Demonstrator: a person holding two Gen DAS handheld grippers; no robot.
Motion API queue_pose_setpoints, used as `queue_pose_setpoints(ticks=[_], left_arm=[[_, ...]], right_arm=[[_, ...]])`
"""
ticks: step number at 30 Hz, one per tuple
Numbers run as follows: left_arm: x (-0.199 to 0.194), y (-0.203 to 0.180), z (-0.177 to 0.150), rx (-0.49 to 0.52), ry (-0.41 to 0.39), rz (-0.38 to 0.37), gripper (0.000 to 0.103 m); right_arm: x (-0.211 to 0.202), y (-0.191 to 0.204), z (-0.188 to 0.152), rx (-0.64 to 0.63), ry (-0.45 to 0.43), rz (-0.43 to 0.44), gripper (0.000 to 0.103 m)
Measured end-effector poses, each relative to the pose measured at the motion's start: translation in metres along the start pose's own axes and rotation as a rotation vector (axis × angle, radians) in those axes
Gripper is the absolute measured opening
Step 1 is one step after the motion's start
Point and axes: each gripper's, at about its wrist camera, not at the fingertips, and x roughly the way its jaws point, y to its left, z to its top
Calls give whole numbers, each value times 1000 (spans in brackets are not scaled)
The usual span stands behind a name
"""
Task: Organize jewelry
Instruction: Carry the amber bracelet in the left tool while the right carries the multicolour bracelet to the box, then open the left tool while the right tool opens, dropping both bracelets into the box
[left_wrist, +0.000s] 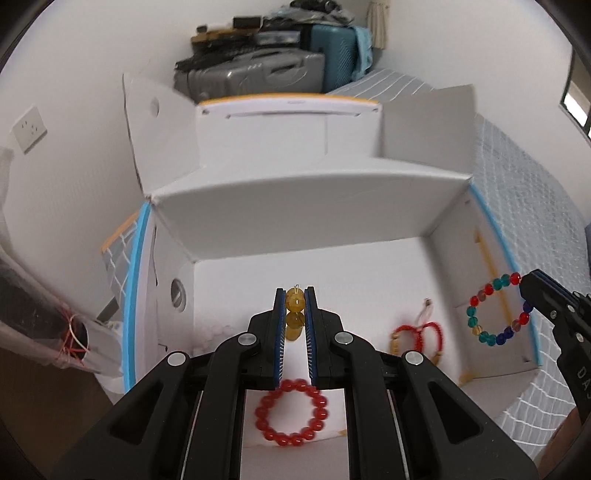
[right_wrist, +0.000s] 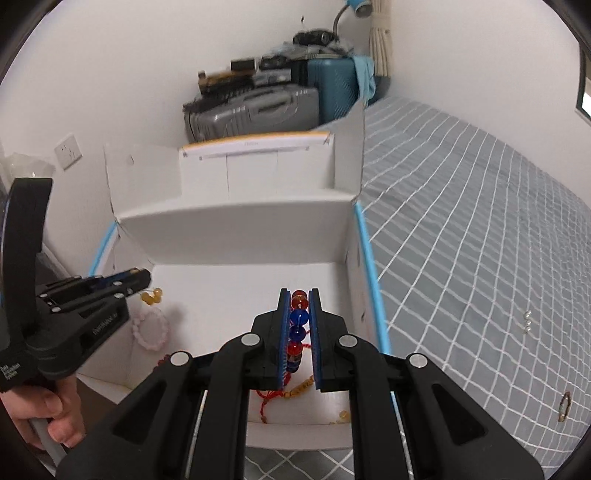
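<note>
You have a bracelet pinched in each tool above the open white box (left_wrist: 369, 258), so by my reading the step in hand is dropping pieces into it.

Nearest you on the box floor lies the red bead bracelet (left_wrist: 291, 413), just under your left gripper (left_wrist: 295, 314), whose jaws are closed on the yellow bead bracelet (left_wrist: 295, 301). To the right the red cord bracelet (left_wrist: 417, 334) rests on the floor. Further right your right gripper (right_wrist: 299, 317) is clamped on the multicolored bead bracelet (left_wrist: 496, 310), which hangs in a loop by the box's right wall. A pale pink bracelet (right_wrist: 151, 328) lies at the left.

Next you would likely lower each tool toward a bare patch and part the jaws, keeping strands untangled.

Writing: the small print on the grippers is too blurred to read. Far off, suitcases (left_wrist: 255, 74) stand against the wall.
</note>
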Motion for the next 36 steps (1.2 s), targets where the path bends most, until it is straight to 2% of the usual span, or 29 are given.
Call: queue_pose_setpoints(ticks=[10, 18, 20, 21, 22, 23, 26, 28, 36], left_arm=[[32, 21, -14, -14, 93, 34, 9], [41, 23, -25, -11, 121, 34, 12], [37, 23, -25, -18, 112, 42, 18], [35, 23, -25, -21, 109, 40, 30], [32, 23, -25, -22, 99, 39, 47], [28, 23, -24, -23, 86, 40, 53], [20, 21, -22, -29, 62, 35, 60], [15, 18, -21, -27, 40, 39, 74], [2, 12, -16, -31, -7, 37, 89]], right_arm=[[43, -4, -16, 6, 102, -33, 9], [49, -2, -21, 2, 122, -53, 12], [47, -1, -20, 3, 121, -53, 14], [45, 0, -20, 2, 116, -53, 18], [42, 0, -19, -2, 105, -54, 29], [39, 1, -19, -3, 96, -51, 42], [32, 0, -17, -1, 68, -53, 56], [29, -1, -17, 1, 56, -63, 66], [17, -11, -15, 16, 20, -82, 83]])
